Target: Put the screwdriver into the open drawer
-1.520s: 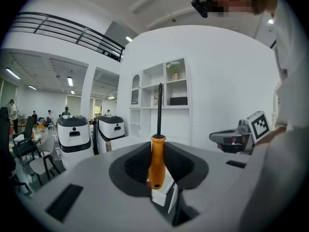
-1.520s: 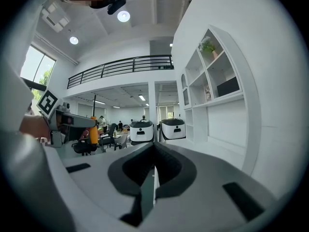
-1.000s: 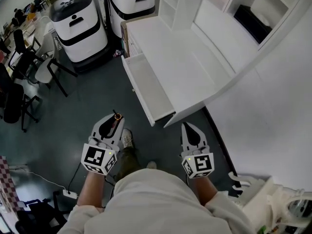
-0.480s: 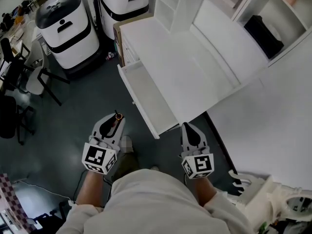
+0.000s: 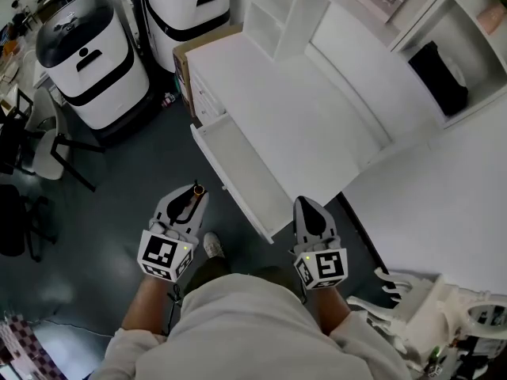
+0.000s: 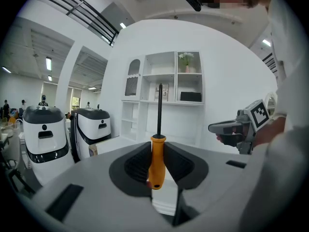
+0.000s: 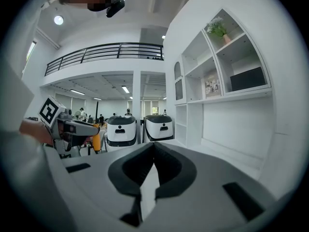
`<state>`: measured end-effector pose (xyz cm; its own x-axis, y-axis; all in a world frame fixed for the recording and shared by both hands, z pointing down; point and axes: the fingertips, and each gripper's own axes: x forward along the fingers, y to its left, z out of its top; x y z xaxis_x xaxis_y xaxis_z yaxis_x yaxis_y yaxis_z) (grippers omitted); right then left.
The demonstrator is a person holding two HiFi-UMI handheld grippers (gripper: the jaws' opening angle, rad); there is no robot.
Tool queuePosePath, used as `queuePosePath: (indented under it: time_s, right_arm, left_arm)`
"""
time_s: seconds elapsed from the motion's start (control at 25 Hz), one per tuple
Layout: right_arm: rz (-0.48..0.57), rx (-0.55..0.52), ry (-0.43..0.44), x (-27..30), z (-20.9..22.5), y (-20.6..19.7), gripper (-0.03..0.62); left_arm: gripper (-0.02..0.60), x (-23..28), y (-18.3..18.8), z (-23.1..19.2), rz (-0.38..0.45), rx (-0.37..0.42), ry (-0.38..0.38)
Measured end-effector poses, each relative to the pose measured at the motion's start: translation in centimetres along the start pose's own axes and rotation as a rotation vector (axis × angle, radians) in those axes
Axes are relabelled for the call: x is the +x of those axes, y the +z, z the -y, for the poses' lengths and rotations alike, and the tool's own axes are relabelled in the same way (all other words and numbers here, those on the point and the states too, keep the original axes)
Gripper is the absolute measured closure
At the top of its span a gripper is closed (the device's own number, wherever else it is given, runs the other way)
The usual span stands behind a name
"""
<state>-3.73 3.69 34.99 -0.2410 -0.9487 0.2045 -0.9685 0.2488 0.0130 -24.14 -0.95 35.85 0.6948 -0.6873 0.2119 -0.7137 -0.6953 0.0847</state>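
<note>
Screwdriver (image 6: 156, 161) upright, orange handle pinched between left gripper (image 5: 192, 199) jaws, well short of drawer (image 5: 238, 169)

Drawer pulled open from desk (image 5: 293, 117), looks bare inside

Right gripper (image 5: 310, 214) jaws pressed together, holding nothing

Best approach, likely: carry over drawer's middle, lay shaft along its length, go low before letting go, so no bounce or roll

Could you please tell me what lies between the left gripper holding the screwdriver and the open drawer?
Only a bare strip of dark floor separates the left gripper, shut on the screwdriver, from the drawer; the head view shows this.
</note>
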Motion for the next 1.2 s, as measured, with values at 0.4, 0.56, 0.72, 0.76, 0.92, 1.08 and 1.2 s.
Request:
queuePosePath:
  time_s: [0.4, 0.56, 0.72, 0.76, 0.92, 1.08, 1.2]
  right_arm:
    - [-0.014, 0.03, -0.055, 3.2, 2.2, -0.3, 0.591]
    - [-0.022, 0.036, -0.02, 4.8, 3.6, -0.9, 0.591]
    - [-0.024, 0.033, 0.028, 5.9, 5.2, -0.9, 0.591]
    - [-0.023, 0.033, 0.035, 6.2, 5.7, -0.8, 0.591]
    - [-0.029, 0.039, 0.05, 7.3, 7.3, -1.1, 0.591]
    - [-0.042, 0.055, 0.052, 7.8, 8.5, -1.8, 0.591]
    - [-0.048, 0.07, 0.038, 8.0, 9.5, -2.4, 0.591]
  left_arm:
    - [0.502, 5.1, -0.4, -3.7, -0.027, 0.009, -0.041]
    - [0.502, 7.1, -0.4, -4.5, -0.037, 0.033, -0.013]
    - [0.502, 8.7, -0.9, -4.9, -0.069, 0.054, 0.034]
    - [0.502, 9.2, -1.0, -5.1, -0.079, 0.07, 0.044]
    - [0.502, 11.1, -1.2, -5.6, -0.117, 0.153, 0.061]
    - [0.502, 13.2, -1.5, -5.5, -0.161, 0.241, 0.05]
    - [0.502, 15.0, -2.3, -5.4, -0.203, 0.314, 0.02]
